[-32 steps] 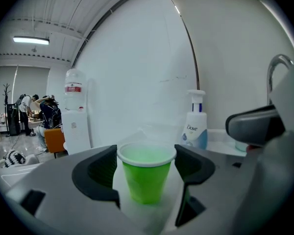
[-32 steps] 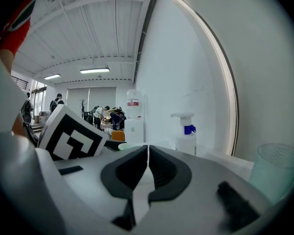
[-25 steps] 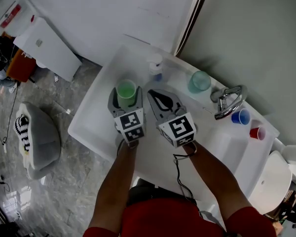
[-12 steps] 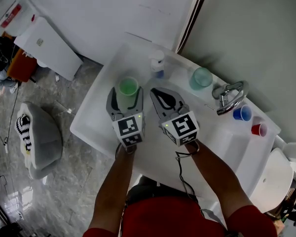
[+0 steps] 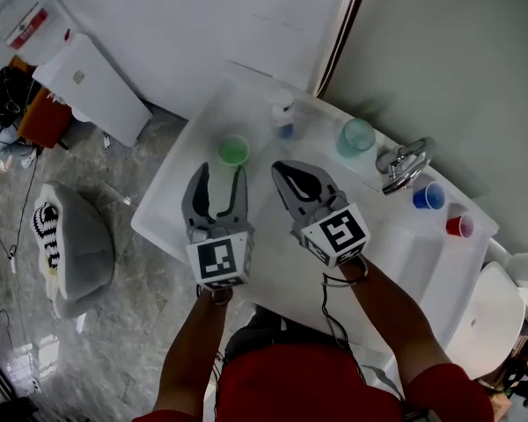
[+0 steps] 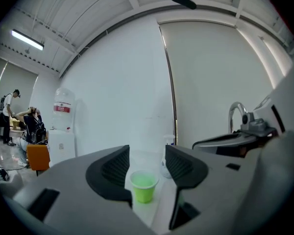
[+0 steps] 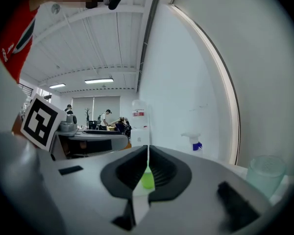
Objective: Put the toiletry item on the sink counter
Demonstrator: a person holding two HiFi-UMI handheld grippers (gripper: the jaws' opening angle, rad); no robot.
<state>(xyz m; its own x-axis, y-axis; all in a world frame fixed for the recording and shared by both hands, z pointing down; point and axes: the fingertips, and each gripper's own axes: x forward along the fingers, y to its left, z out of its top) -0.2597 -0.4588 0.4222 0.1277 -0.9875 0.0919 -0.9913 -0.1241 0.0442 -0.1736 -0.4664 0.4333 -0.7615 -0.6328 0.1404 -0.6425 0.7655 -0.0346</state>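
Observation:
A green plastic cup (image 5: pixel 233 149) stands upright on the white sink counter (image 5: pixel 172 202), near its far left part. My left gripper (image 5: pixel 222 181) sits just behind the cup, apart from it. Its jaws are open and closing, with nothing between the pads. In the left gripper view the cup (image 6: pixel 144 186) shows ahead, framed by the left gripper (image 6: pixel 147 156). My right gripper (image 5: pixel 287 178) hovers to the right of the cup, shut and empty. The right gripper view shows the right gripper (image 7: pixel 148 156) closed to a thin slit, with a sliver of the cup (image 7: pixel 147 180) behind it.
A white spray bottle with a blue base (image 5: pixel 283 112) and a teal cup (image 5: pixel 355 136) stand at the counter's back. To the right are the chrome faucet (image 5: pixel 403 167), a blue cup (image 5: pixel 429 197), a red cup (image 5: pixel 458 226) and the sink basin (image 5: pixel 414 253). The counter's left edge drops to the floor.
My left gripper has drawn back toward me off the green cup, which stays standing on the counter. Its jaws were around the cup before. The right gripper shifted only slightly.

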